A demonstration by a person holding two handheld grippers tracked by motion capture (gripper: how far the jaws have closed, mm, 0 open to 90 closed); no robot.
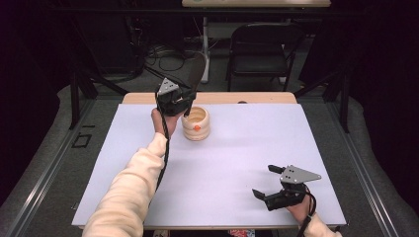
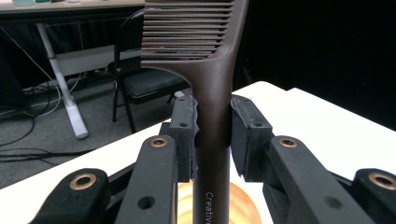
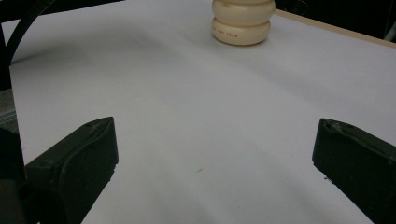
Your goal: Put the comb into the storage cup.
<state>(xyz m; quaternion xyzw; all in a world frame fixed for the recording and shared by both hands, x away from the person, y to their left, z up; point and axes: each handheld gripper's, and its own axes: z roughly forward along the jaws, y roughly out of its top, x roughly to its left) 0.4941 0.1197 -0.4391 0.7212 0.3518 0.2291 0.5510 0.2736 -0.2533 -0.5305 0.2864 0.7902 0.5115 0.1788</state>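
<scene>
Across the white table (image 1: 237, 163) only the cream holder (image 1: 196, 123) stands, upper centre; your left gripper (image 1: 185, 106) is clamped on the brown comb (image 2: 212, 93) just above it, not yet dropped in; your right gripper (image 1: 266, 181) rests apart, lower right

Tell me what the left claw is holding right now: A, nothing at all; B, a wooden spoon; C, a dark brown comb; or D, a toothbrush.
C: in the left gripper view the left claw is clamped on the handle of a dark brown comb, whose teeth show at the top, above the cream holder.
</scene>
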